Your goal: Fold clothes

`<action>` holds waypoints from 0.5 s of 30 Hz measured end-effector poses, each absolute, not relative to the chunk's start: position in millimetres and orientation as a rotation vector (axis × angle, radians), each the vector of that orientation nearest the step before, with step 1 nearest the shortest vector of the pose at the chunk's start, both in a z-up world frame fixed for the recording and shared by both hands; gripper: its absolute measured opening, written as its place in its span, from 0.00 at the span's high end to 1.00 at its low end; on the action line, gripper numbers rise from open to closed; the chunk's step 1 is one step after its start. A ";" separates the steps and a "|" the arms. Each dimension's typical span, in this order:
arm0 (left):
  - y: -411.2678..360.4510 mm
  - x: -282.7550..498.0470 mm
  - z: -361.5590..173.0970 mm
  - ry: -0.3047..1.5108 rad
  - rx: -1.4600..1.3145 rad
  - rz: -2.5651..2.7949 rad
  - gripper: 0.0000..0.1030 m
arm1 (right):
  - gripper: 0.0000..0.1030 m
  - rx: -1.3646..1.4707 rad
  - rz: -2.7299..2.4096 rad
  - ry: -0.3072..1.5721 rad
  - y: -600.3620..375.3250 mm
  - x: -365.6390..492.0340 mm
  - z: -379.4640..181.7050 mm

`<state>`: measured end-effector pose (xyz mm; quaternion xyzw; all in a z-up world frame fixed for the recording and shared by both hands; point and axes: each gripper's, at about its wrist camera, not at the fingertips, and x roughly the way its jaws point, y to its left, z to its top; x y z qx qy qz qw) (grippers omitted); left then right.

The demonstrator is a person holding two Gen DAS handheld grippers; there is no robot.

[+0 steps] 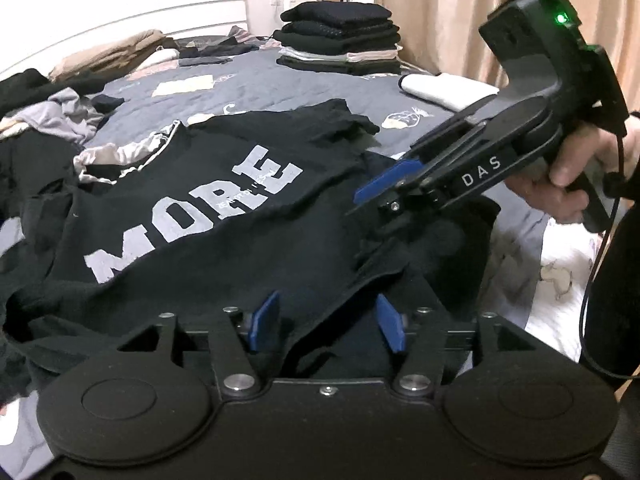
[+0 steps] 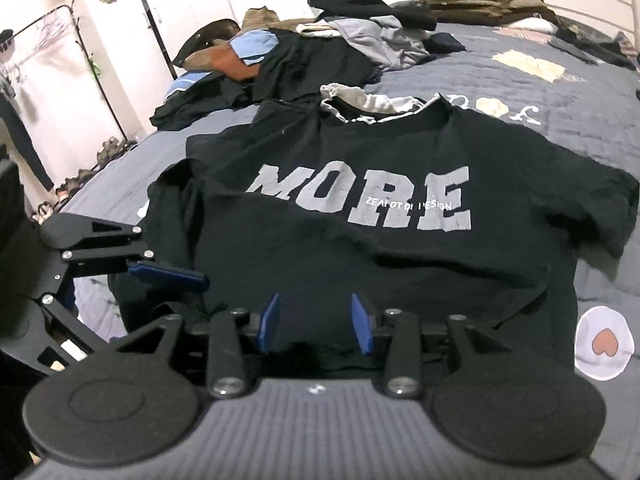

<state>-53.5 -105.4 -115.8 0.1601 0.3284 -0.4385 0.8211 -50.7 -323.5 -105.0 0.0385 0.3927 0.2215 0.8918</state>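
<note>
On a grey quilted bed [image 1: 256, 84], a black T-shirt [image 1: 208, 216] printed "MORE" lies face up and partly spread. In the left wrist view the left gripper [image 1: 328, 326] sits at the shirt's near hem, its blue pads apart with a fold of dark fabric running between them, not visibly pinched; the right gripper [image 1: 374, 196], held in a person's hand [image 1: 576, 172], reaches over the shirt's right side with its jaws slightly parted, seemingly empty. Beyond the shirt's far edge stands a stack of folded clothes [image 1: 340, 36]. In the right wrist view the right gripper [image 2: 316, 326] hovers at the shirt's [image 2: 360, 200] hem, pads parted, nothing clamped; the left gripper [image 2: 176, 276] is beside the shirt's left edge. Unfolded garments [image 2: 352, 40] lie heaped past the collar. A clean fold probably calls for each gripper to pinch both hem layers, tension them evenly, then carry the hem toward the collar.
</note>
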 end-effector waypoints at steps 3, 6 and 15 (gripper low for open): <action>-102.3 -52.3 -111.8 0.726 0.301 -0.930 0.48 | 0.56 0.060 0.445 0.811 -321.0 -52.3 -99.9; -99.6 -52.3 -110.5 0.725 0.300 -0.896 0.47 | 0.47 0.076 0.419 0.794 -322.4 -52.8 -94.9; -97.0 -71.0 -99.3 0.534 0.428 -0.761 0.00 | 0.17 0.143 0.411 0.665 -332.3 -62.6 -77.6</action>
